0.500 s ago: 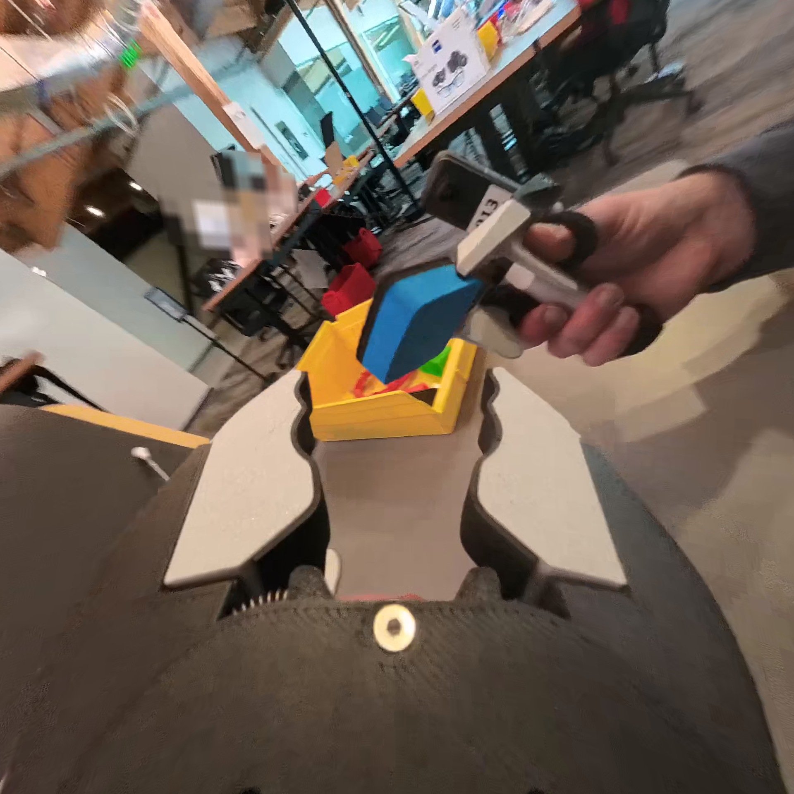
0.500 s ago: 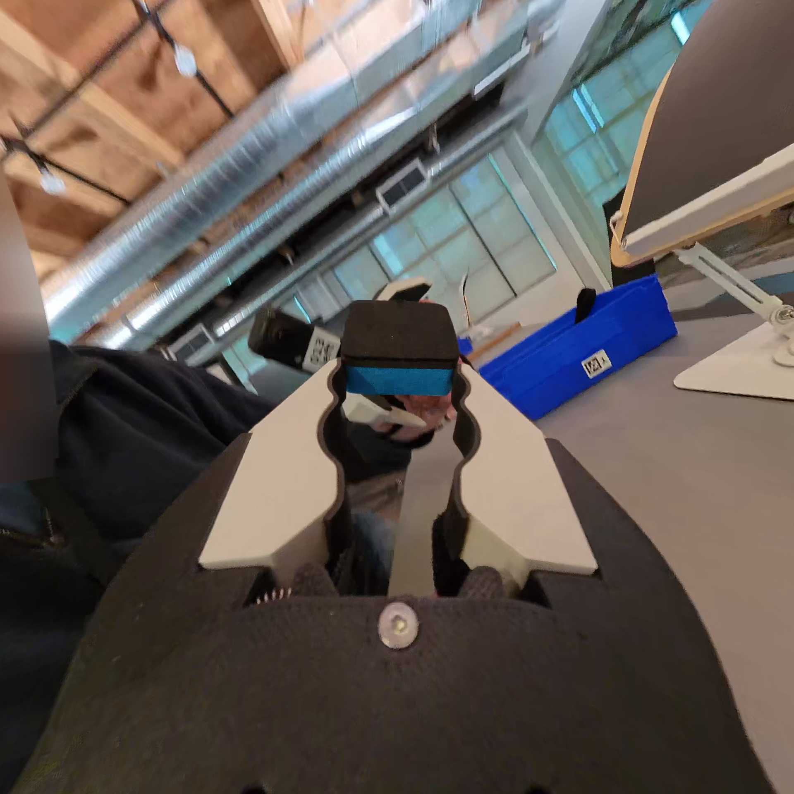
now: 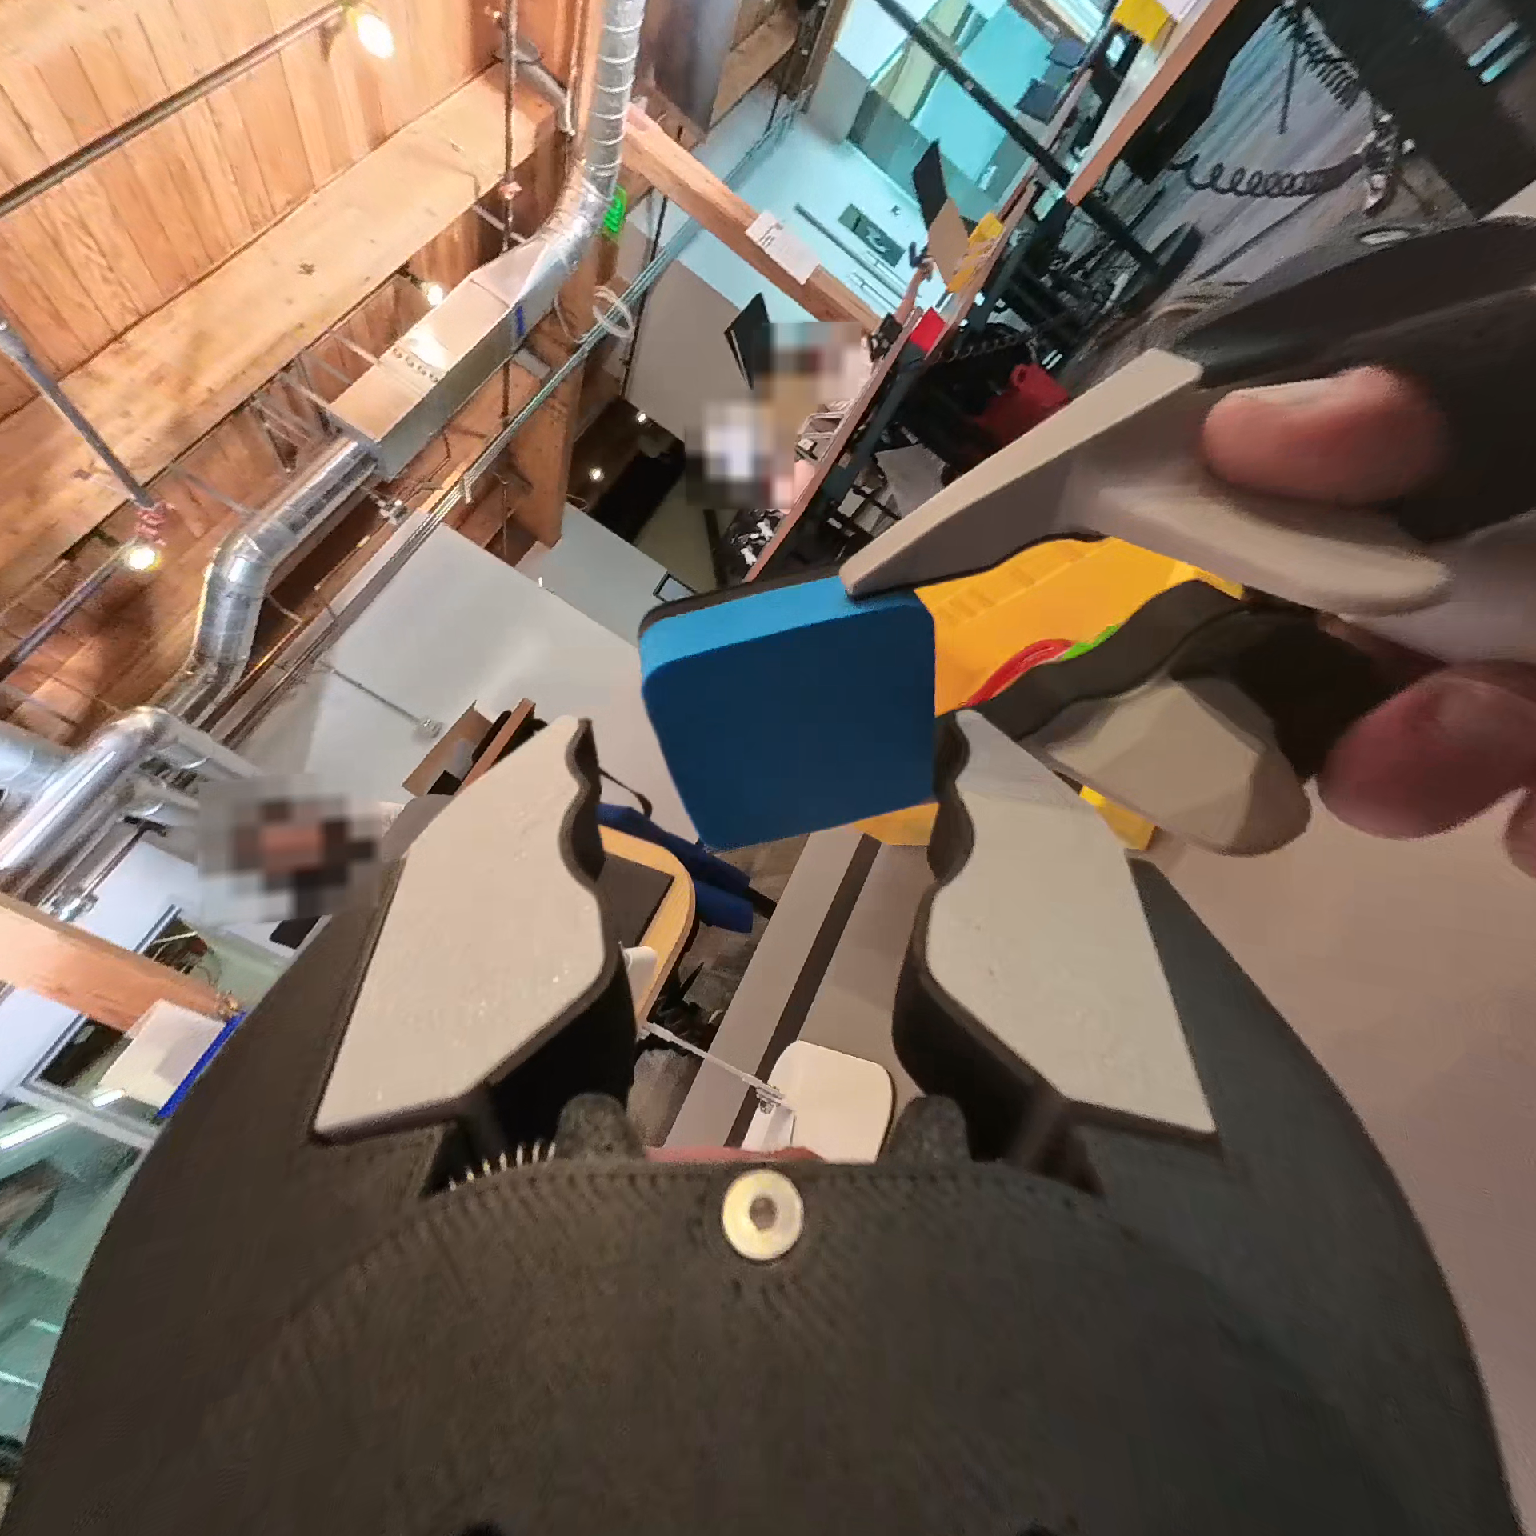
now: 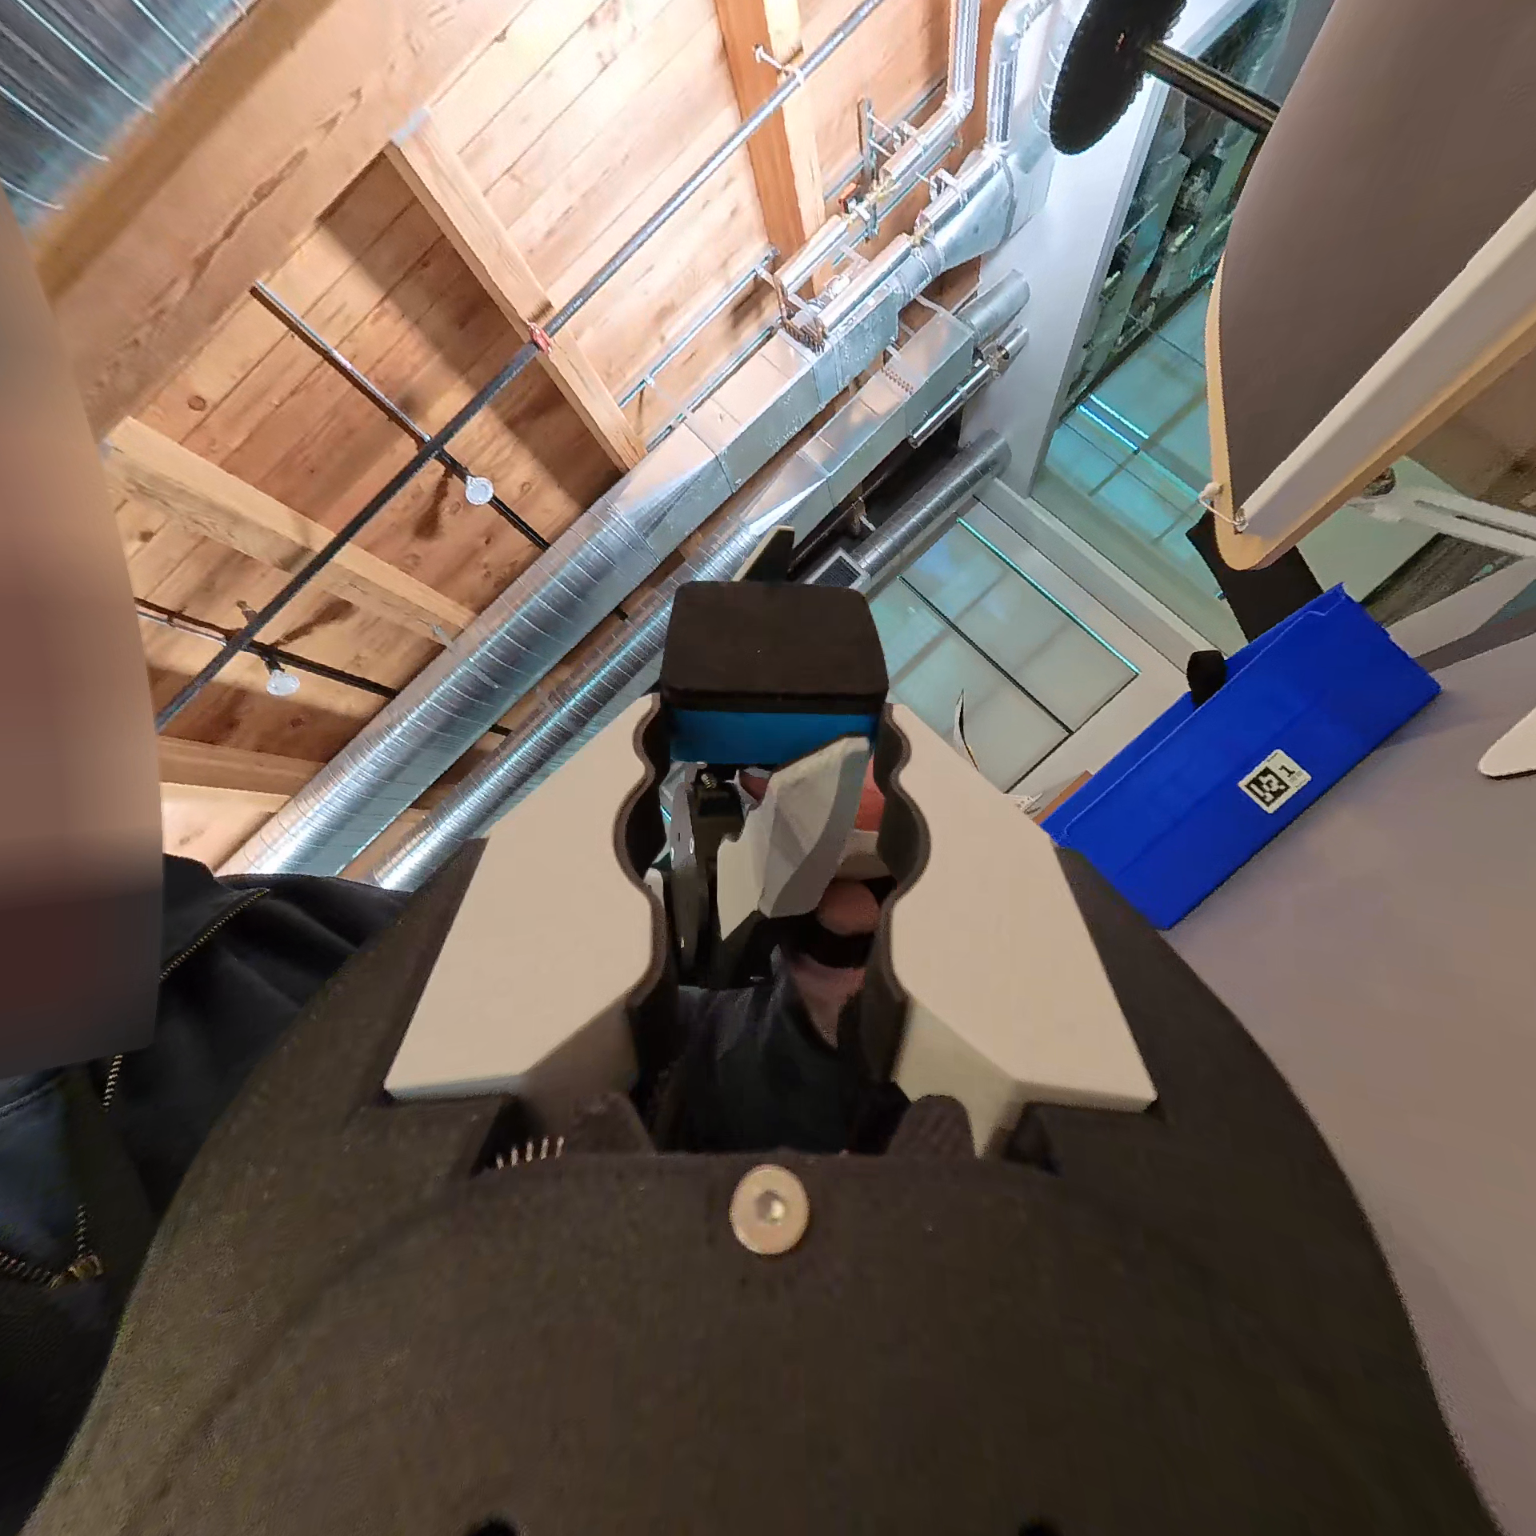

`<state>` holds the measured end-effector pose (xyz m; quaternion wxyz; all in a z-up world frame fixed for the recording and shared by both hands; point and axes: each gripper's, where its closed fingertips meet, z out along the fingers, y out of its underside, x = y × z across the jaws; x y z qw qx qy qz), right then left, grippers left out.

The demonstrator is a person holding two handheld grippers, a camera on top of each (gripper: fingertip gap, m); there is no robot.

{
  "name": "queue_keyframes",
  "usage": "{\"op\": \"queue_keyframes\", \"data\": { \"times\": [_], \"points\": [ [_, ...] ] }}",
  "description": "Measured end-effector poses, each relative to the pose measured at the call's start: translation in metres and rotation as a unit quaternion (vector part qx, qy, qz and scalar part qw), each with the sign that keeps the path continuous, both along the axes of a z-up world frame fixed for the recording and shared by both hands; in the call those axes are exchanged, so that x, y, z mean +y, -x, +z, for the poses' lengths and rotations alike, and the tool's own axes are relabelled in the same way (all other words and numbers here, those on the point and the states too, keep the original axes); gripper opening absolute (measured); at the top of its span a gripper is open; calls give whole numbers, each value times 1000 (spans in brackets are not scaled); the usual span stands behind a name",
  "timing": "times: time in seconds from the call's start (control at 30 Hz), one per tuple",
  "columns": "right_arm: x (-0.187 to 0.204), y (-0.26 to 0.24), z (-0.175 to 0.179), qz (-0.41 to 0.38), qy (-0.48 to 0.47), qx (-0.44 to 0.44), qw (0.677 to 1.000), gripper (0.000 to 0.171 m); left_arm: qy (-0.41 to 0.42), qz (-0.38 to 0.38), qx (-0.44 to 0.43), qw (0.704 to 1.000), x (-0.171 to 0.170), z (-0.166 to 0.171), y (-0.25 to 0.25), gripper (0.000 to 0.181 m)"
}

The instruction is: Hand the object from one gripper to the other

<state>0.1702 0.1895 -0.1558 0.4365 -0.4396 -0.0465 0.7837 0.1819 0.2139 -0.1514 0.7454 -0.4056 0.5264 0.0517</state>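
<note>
Right tongs [image 4: 769,731] grip a blue-and-black foam block [image 3: 790,706] whose free end pokes just between the wide-open left tongs [image 3: 765,798].

Blue-and-black foam block [image 3: 790,715] held in the air

A thick, rounded-corner pad with a broad blue face and a black layer on the opposite side, the blue showing as a thin band under the black [image 4: 773,648] in the right wrist view. It is tilted, one end pinched between two grey fingertips [image 3: 997,524], the free end jutting out just above and between the tips of the other, spread pair, touching neither.
</note>
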Motion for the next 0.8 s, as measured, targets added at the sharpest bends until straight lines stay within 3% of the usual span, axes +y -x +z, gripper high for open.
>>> {"op": "queue_keyframes", "data": {
  "times": [0.13,0.3,0.37,0.5,0.63,0.8],
  "points": [
    [0,1,1,-6,5,14,1000,47,-3,1,-6,1000,-1,-3,-3,62],
    [2,0,-1,-15,6,14,1000,47,9,1,-3,1000,1,-6,-4,60],
    [1,0,-2,-30,-16,-16,999,48,7,-2,5,1000,0,-6,-4,60],
    [4,-3,-7,-97,-86,-150,980,65,33,-10,29,999,5,-6,0,60],
    [3,-9,-2,-193,-229,-334,894,66,58,-14,88,994,11,-17,3,60],
    [1,-8,-5,-244,-431,-538,682,67,98,-44,181,978,10,-35,2,60]
  ]
}}
